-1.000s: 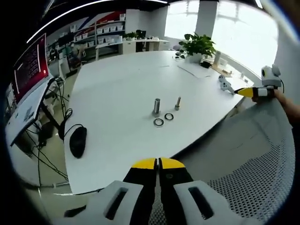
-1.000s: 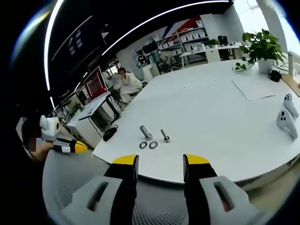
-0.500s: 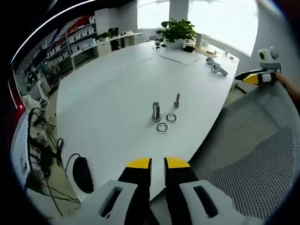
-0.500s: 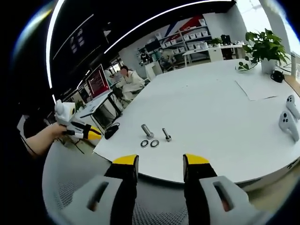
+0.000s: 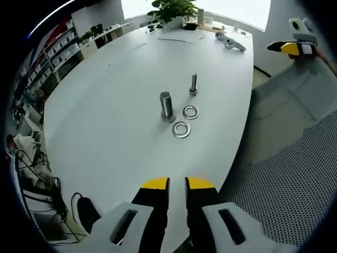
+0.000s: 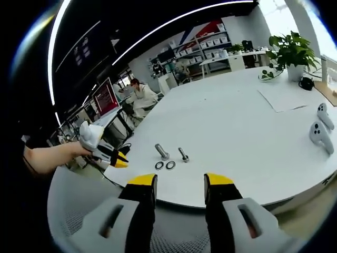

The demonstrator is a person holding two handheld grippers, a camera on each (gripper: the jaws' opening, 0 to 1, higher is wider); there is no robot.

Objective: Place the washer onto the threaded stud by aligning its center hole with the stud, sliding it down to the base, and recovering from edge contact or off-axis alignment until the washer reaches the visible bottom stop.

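Observation:
Two metal washers lie flat on the white table point(image 5: 105, 105): one washer point(image 5: 181, 129) nearer me, a second washer point(image 5: 190, 111) just beyond it. A thick stud point(image 5: 166, 105) stands upright beside them, and a thinner threaded stud point(image 5: 193, 84) stands farther back. My left gripper point(image 5: 177, 184) is over the table's near edge, its jaws a narrow gap apart with nothing between them. In the right gripper view the washers point(image 6: 164, 165) and the two studs point(image 6: 161, 151) sit near the table's front edge. My right gripper point(image 6: 175, 181) is open and empty, off the table. The left gripper point(image 6: 111, 156) comes in from the left, held by a hand.
Two white controllers point(image 6: 318, 126) lie at the table's right end, near a sheet of paper point(image 6: 281, 98) and a potted plant point(image 6: 289, 48). A black mouse point(image 5: 84, 215) sits at the table's near-left corner. A mesh chair point(image 5: 295, 179) is on the right. A person point(image 6: 138, 92) sits at a desk behind.
My left gripper has moved forward and over the table edge, so the studs and washers look closer. In the right gripper view the left gripper has come nearer the washers. The right gripper stayed put.

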